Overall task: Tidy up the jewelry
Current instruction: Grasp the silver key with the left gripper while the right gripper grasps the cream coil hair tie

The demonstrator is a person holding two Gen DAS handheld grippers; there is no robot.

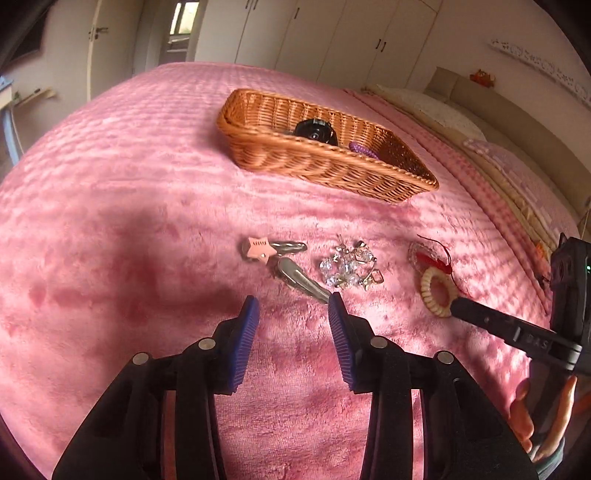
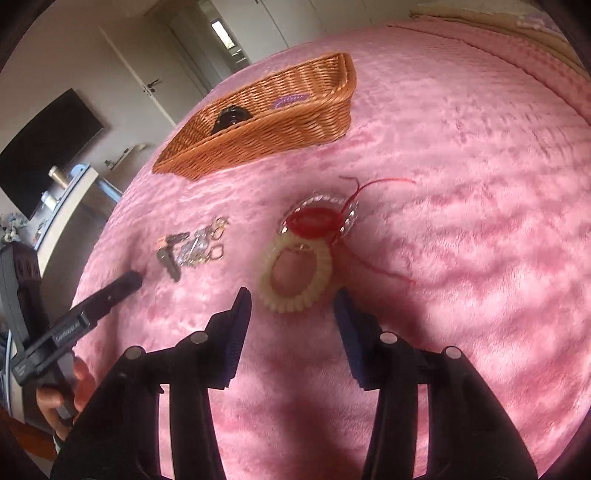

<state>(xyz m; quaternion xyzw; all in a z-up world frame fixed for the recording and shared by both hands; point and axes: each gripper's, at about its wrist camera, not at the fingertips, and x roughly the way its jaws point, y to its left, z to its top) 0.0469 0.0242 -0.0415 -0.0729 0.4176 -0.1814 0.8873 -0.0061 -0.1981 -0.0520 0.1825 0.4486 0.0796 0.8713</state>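
A wide bed under a fluffy pink quilted blanket (image 1: 147, 206) fills the room's middle, dappled with patches of sunlight. Pale cream pillows (image 1: 439, 110) lie against a beige padded headboard (image 1: 517, 122). Behind stand white wardrobe doors with small dark handles (image 1: 332, 33) and a white door with a lever handle (image 1: 98, 40). A black flat screen (image 2: 48, 147) hangs on the pale wall above a white sideboard (image 2: 70, 206).
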